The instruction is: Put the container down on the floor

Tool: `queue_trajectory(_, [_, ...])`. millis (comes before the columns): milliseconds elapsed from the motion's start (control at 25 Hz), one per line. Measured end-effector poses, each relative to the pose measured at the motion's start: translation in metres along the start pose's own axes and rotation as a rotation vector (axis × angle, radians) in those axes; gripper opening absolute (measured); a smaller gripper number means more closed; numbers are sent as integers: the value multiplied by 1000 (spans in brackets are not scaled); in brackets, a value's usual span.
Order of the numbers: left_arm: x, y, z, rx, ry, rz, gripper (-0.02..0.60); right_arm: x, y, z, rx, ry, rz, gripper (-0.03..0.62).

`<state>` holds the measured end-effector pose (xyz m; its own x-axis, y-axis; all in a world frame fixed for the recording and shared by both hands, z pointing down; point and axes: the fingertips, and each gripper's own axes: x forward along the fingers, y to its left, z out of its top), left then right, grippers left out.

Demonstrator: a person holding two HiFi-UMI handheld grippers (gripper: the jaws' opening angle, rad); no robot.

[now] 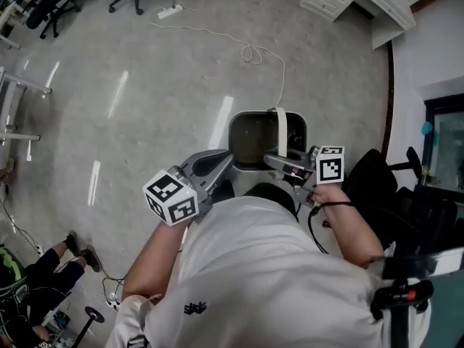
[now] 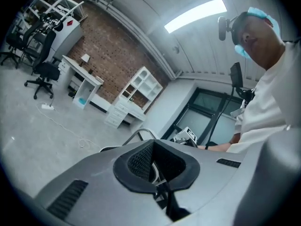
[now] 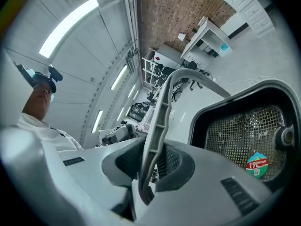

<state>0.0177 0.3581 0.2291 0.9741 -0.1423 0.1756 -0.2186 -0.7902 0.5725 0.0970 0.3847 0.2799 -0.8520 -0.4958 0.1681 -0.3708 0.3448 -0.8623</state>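
A round sticker (image 3: 256, 165) marked "19L" is seen on the mesh wall of the container (image 3: 235, 131); nothing else can be read.

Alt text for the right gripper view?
Right gripper shut on the grey handle of a container, whose mesh inside bears a round sticker. Behind: ceiling lights, brick wall, a person in white at left.

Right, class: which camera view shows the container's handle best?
The right gripper view: the handle fills it, clamped in the right claw. The head view shows it as a pale strip over the container; the left gripper view, only a thin arc.
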Motion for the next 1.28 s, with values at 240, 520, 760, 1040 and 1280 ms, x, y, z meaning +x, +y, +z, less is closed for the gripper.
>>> queue_trajectory(240, [-22,59,40,-28,-61,44,9,65,-16,68,-20,29,14,37])
queue_trajectory(520, [-38,121,74,-49,-132,159,9,133,-47,133,-19,109,73,37])
queue_trajectory(760, [-41,198,112,-85,-157,283,9,202,-99,193,-5,203,125,37])
queue_trajectory(1040, [-16,293,147,-187,-178,381,9,267,-187,251,-34,335,154,37])
queue_trajectory(1280, [15,374,187,-243,-167,452,9,323,-265,308,-1,376,167,37])
